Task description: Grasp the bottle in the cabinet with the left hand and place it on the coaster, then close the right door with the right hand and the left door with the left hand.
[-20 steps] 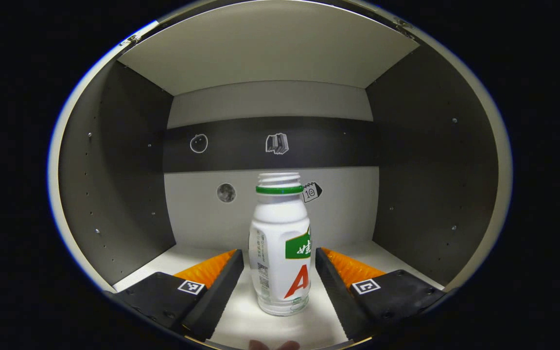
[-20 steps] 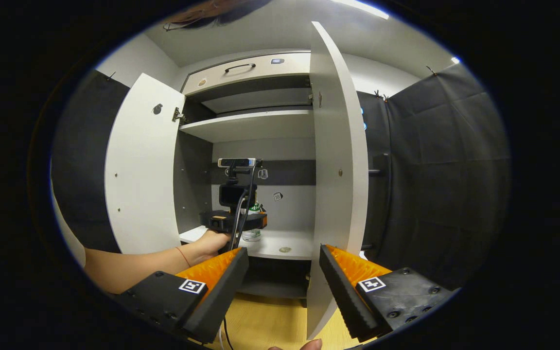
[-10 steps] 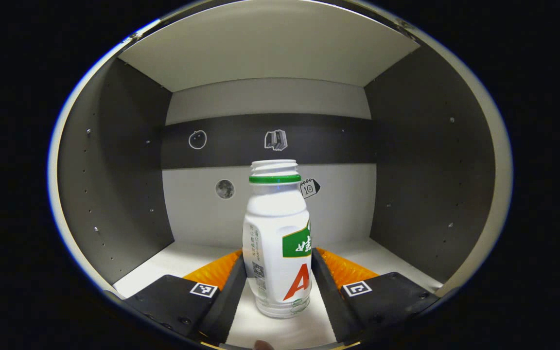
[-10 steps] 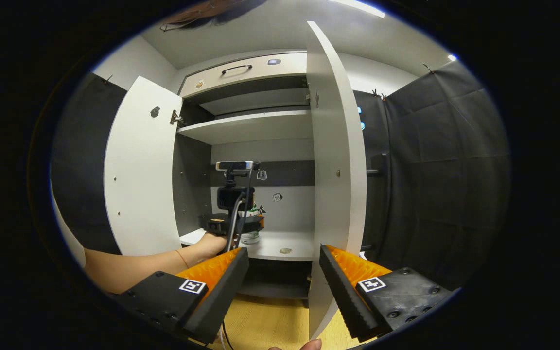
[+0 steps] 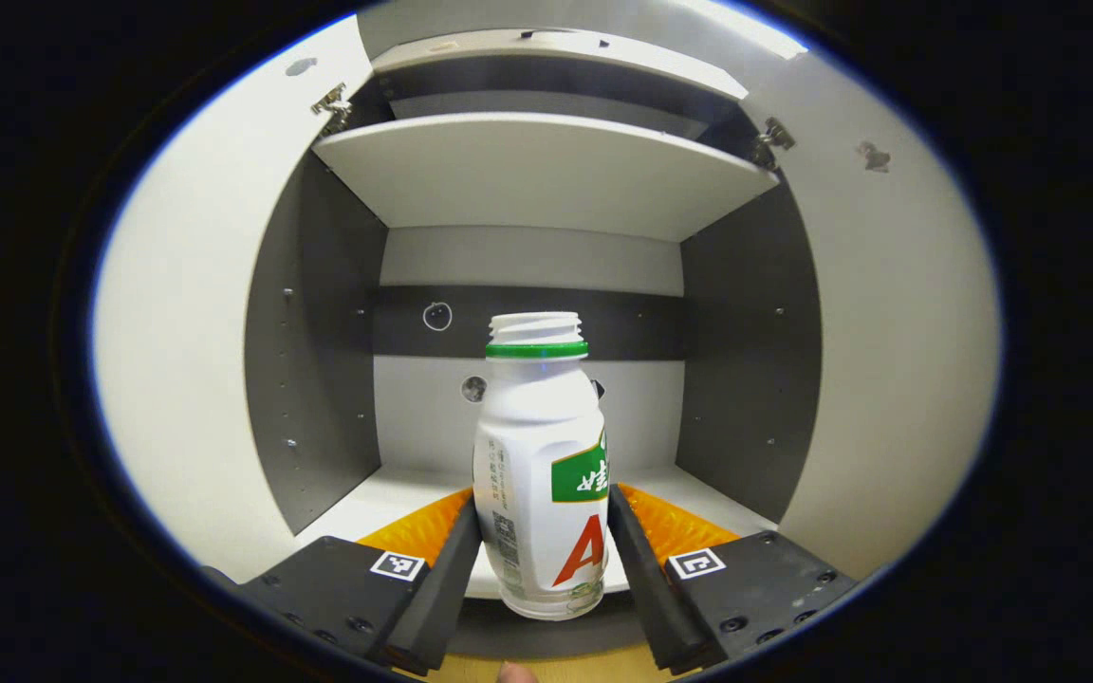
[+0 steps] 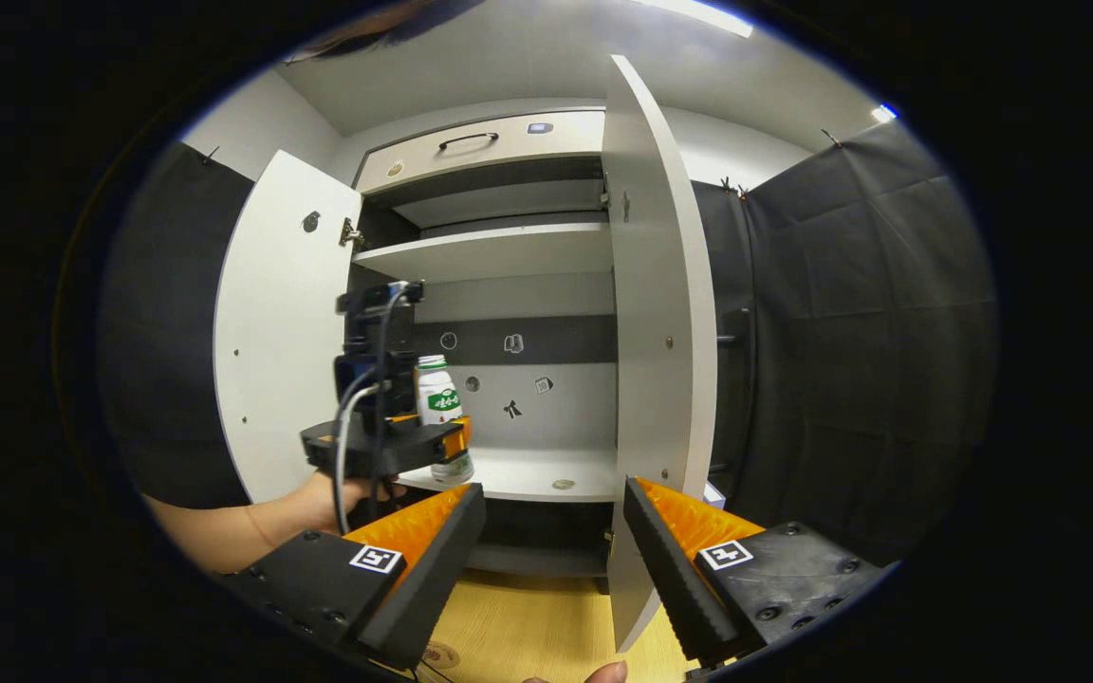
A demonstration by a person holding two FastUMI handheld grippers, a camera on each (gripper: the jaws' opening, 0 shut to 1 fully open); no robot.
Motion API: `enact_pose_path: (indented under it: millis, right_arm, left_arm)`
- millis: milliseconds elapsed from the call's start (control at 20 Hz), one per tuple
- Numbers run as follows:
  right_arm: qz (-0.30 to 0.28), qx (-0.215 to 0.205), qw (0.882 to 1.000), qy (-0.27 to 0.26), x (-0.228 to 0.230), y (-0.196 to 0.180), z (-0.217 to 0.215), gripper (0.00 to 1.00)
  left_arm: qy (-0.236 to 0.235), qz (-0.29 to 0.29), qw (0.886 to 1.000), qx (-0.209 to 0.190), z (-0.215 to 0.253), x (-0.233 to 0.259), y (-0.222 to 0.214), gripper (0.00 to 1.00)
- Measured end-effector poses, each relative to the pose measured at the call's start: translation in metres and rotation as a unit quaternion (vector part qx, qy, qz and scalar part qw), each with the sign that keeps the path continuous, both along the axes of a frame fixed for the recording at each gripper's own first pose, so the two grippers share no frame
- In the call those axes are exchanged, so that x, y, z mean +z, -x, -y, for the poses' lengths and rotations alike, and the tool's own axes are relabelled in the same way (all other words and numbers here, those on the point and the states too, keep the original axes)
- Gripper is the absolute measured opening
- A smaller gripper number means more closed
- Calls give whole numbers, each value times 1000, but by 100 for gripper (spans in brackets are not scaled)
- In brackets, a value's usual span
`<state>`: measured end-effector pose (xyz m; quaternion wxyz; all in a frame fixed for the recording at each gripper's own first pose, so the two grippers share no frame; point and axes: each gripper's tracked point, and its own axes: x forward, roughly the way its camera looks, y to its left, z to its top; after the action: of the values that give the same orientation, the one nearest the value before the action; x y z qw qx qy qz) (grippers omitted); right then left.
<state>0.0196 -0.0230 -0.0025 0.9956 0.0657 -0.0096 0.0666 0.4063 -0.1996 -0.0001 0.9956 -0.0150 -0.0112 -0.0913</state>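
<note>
Your left gripper pinches the bottle with both fingers, holding it upright in front of the cabinet shelf. The bottle is white, uncapped, with a green neck ring and a big red "A". Your right gripper is spread, holding nothing; its view shows both doors open: left door, right door.

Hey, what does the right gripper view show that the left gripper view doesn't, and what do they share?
Right gripper view alone: the hand holding the left gripper, the drawer front above the cabinet, the wooden floor, and the right gripper open.

Left gripper view alone: the bottle close up, with both fingers pressed against its sides.

Shared: the bottle, the shelf, both open doors and the stickers on the back wall.
</note>
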Motion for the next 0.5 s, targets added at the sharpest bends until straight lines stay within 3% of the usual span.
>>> enact_pose_path:
  millis: [350, 500]
  right_arm:
    - [4, -8, 1000, 6, 3, 13, -6, 97]
    - [10, -15, 1000, 9, 8, 16, -4, 97]
  left_arm:
    - [-8, 5, 1000, -15, 5, -5, -7, 78]
    - [-33, 14, 999, -18, 6, -6, -5, 78]
